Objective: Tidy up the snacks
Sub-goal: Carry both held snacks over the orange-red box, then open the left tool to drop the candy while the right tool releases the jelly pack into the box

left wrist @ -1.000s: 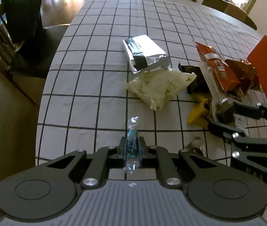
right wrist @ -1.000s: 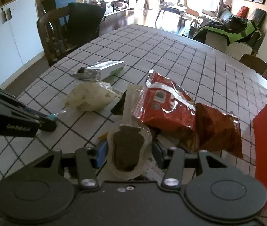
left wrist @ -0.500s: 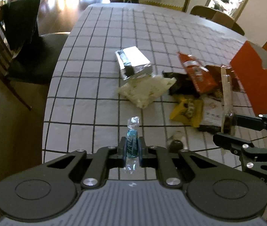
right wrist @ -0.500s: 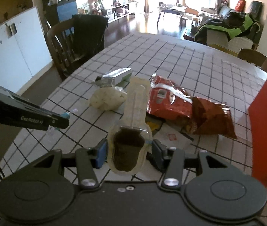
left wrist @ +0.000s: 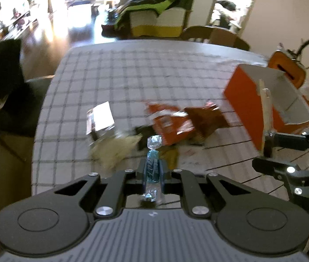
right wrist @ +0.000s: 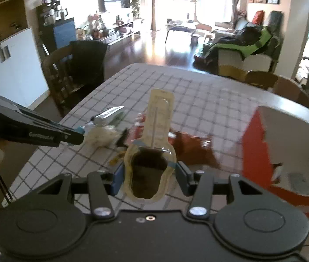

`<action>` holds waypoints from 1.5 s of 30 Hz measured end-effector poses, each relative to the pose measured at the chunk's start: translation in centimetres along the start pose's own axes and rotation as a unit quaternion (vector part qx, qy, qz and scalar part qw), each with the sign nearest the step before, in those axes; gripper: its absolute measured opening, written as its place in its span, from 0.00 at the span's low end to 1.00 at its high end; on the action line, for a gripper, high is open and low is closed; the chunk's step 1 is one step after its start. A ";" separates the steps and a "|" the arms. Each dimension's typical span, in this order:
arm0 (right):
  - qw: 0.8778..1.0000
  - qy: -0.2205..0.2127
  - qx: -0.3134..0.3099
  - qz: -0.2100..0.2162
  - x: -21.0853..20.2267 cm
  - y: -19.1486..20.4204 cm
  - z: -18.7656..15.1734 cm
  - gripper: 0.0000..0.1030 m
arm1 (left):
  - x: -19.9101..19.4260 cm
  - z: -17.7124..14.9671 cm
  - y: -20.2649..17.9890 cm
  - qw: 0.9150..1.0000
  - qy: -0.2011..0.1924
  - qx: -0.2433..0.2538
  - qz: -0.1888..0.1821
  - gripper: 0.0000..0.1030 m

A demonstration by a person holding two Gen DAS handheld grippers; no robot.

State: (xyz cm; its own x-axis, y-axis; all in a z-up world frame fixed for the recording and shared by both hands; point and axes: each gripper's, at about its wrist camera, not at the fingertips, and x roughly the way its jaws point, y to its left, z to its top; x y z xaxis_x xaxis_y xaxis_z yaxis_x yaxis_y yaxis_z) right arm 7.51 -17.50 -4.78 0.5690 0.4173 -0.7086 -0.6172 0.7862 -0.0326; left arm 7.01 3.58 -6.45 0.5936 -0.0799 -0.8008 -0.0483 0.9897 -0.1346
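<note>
My left gripper [left wrist: 151, 172] is shut on a small blue wrapped candy [left wrist: 152, 166] and hangs above the checked table [left wrist: 132, 76]. My right gripper [right wrist: 150, 174] is shut on a clear packet with a brown ice-cream-shaped snack and a long stick [right wrist: 152, 152]; this right gripper [left wrist: 268, 152] also shows at the right of the left wrist view. An open orange box [right wrist: 263, 148] stands on the table to the right. Below lie a red snack bag [left wrist: 169, 124], a brown bag [left wrist: 206, 118], a pale bag [left wrist: 115, 148] and a silver packet [left wrist: 101, 120].
Dark wooden chairs [right wrist: 76, 74] stand at the table's left side, another chair [right wrist: 285, 87] at the far right. A sofa with green and black clothes [right wrist: 241, 48] is beyond the table. The far half of the table holds nothing.
Both grippers have risen from the table with their snacks and swung toward the orange box. The snack pile now lies farther below.
</note>
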 end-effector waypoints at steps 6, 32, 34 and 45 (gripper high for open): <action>0.999 -0.015 0.015 -0.028 -1.9 -4.0 0.4 0.48 | 0.0 2.6 -4.7 0.999 -0.018 0.034 -0.023 0.11; 0.989 0.027 0.065 -0.130 -0.6 -24.8 -0.2 0.48 | 9.6 11.2 -24.5 0.991 0.005 0.118 -0.065 0.11; 0.988 0.036 0.066 -0.133 0.2 -25.9 -0.4 0.48 | 10.9 11.6 -25.5 0.991 0.013 0.120 -0.063 0.11; 0.985 0.102 0.062 -0.125 4.3 -29.9 -2.3 0.48 | 17.4 13.3 -29.3 0.990 0.067 0.121 -0.039 0.11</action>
State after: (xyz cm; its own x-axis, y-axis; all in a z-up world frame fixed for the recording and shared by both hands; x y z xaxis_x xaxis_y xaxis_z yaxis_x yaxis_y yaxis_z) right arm 27.13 -40.30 -8.48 0.5665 0.1125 -0.8163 -0.3926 0.9078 -0.1474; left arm 29.48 -25.21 -8.67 0.4754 -0.1562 -0.8658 0.1976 0.9779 -0.0679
